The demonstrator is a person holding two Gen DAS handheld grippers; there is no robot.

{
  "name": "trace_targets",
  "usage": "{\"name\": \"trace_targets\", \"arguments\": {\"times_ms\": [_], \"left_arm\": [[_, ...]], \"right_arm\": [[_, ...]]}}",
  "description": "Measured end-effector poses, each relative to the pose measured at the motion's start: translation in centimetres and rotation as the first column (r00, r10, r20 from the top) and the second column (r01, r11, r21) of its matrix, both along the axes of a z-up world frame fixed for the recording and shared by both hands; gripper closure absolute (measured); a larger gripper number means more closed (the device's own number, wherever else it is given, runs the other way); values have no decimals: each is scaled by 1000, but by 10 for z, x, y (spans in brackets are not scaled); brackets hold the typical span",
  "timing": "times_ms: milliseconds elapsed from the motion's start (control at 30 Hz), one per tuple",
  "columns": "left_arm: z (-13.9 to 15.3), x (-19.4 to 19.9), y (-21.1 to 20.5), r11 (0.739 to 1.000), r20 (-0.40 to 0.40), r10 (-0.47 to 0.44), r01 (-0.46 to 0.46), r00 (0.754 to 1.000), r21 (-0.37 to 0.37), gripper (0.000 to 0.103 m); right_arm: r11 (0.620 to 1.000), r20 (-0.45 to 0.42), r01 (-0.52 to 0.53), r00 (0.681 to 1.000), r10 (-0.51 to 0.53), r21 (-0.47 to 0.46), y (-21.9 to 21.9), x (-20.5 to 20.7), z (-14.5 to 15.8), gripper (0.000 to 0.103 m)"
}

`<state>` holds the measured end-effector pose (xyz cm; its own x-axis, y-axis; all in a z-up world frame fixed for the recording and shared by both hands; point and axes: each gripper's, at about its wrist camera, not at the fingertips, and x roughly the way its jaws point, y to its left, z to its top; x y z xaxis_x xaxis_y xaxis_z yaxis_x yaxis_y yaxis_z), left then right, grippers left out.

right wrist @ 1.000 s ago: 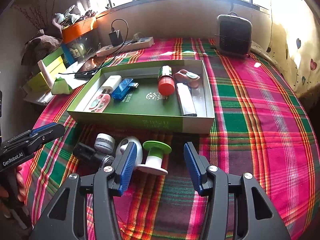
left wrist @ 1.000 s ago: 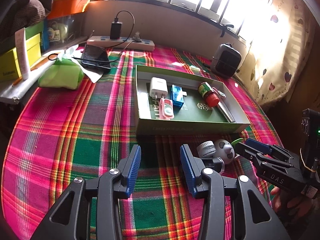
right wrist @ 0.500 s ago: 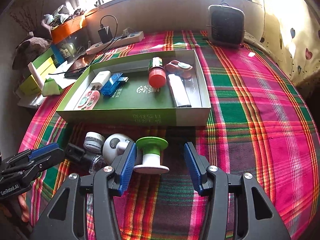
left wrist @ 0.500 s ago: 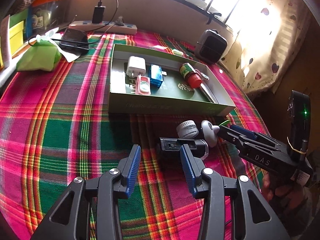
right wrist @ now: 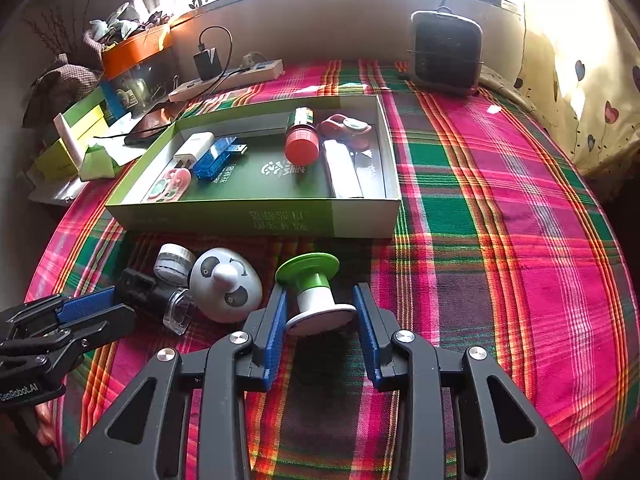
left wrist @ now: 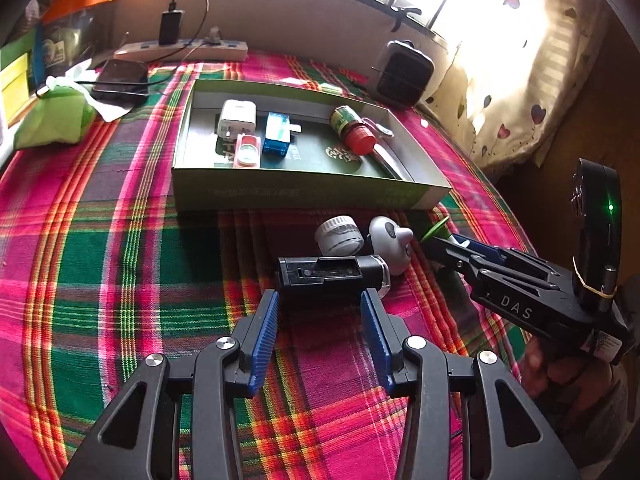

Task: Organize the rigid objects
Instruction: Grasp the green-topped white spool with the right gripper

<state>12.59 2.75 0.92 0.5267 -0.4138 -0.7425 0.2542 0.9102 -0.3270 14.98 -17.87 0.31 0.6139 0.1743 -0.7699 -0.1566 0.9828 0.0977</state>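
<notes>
A green box (left wrist: 304,196) (right wrist: 256,220) on the plaid cloth holds a white plug, a blue USB stick, a red-capped bottle and other small items. In front of it lie a black device with a clear end (left wrist: 324,274) (right wrist: 160,292), a white jar (left wrist: 339,236) (right wrist: 173,262), a white panda-faced egg (left wrist: 390,246) (right wrist: 226,290) and a green-and-white spool (right wrist: 316,288). My left gripper (left wrist: 320,310) is open, its fingertips at either side of the black device's near edge. My right gripper (right wrist: 320,306) is open around the spool's white base.
A black heater (right wrist: 446,52) stands at the back right. A power strip (left wrist: 180,50), a dark phone (left wrist: 120,82), a green pouch (left wrist: 52,120) and stacked boxes (right wrist: 76,136) crowd the back left. Curtains hang at the right.
Both grippers moved forward. The left came up to the black device. The right closed in on the spool, which now sits between its fingers.
</notes>
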Motion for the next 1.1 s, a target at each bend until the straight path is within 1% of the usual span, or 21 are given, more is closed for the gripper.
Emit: {"name": "trace_targets", "arguments": {"times_ms": [367, 433, 567, 733, 800, 967, 1100], "left_arm": [[-2, -21, -32, 994, -8, -106, 106, 994, 21, 63], [1, -23, -35, 992, 8, -120, 120, 993, 35, 63], [11, -23, -31, 993, 55, -96, 92, 994, 79, 63], [14, -6, -28, 990, 79, -64, 54, 995, 127, 63], [12, 1, -30, 987, 67, -61, 50, 996, 152, 63], [8, 9, -36, 985, 57, -87, 77, 995, 156, 62], [3, 11, -44, 983, 34, -97, 90, 995, 159, 62]], "right_arm": [[1000, 1, 19, 1000, -19, 8, -15, -10, 0, 68], [1000, 3, 20, 1000, -20, 9, -17, -13, 0, 68], [1000, 5, 26, 1000, -26, 15, -22, -16, 1, 68], [999, 4, 29, 1000, -29, 27, -28, -17, 1, 68], [999, 4, 30, 1000, -30, 31, -29, -17, 0, 68], [999, 3, 30, 1000, -30, 38, -33, -17, 0, 68], [998, 1, 33, 999, -33, 46, -36, -16, -1, 68]]}}
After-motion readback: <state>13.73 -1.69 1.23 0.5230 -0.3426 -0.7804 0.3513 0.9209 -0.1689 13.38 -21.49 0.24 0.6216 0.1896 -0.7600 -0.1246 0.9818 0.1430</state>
